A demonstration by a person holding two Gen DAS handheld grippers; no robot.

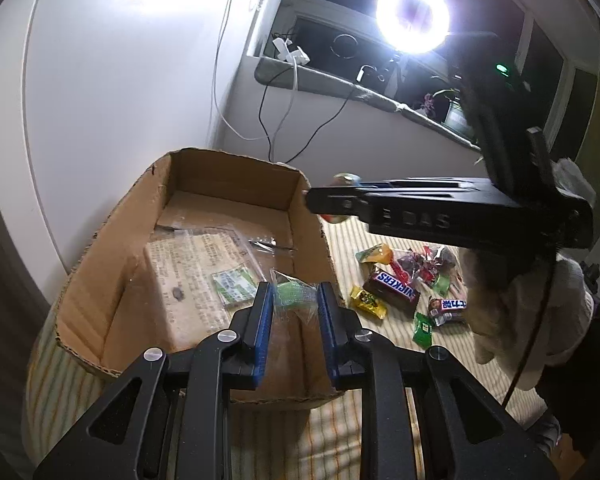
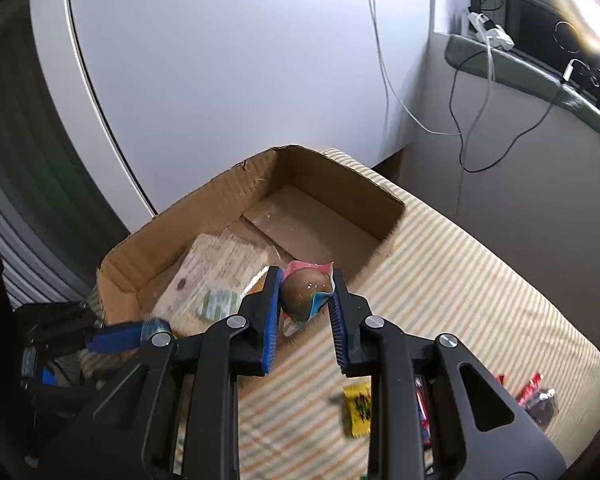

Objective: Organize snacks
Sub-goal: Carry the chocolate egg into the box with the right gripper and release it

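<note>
My left gripper [image 1: 294, 291] is shut on a small green candy in a clear wrapper [image 1: 294, 300], held over the near end of an open cardboard box [image 1: 236, 157]. My right gripper [image 2: 307, 276] is shut on a round brown snack in a pink and blue wrapper [image 2: 305, 294], just over the box's [image 2: 204, 194] right wall. In the left wrist view the right gripper [image 1: 320, 202] reaches in from the right at the box's far corner. The left gripper [image 2: 156, 326] shows blurred at the box's near left. A flat printed packet [image 1: 196, 268] and a green packet [image 1: 233, 286] lie inside.
Loose snacks lie on the striped cloth [image 1: 380, 360] right of the box: a Snickers bar [image 1: 394, 286], a yellow packet [image 1: 367, 302], a green packet [image 1: 423, 328] and others. A gloved hand [image 1: 512, 308] holds the right gripper. A ring light [image 1: 412, 18] and cables sit on the sill behind.
</note>
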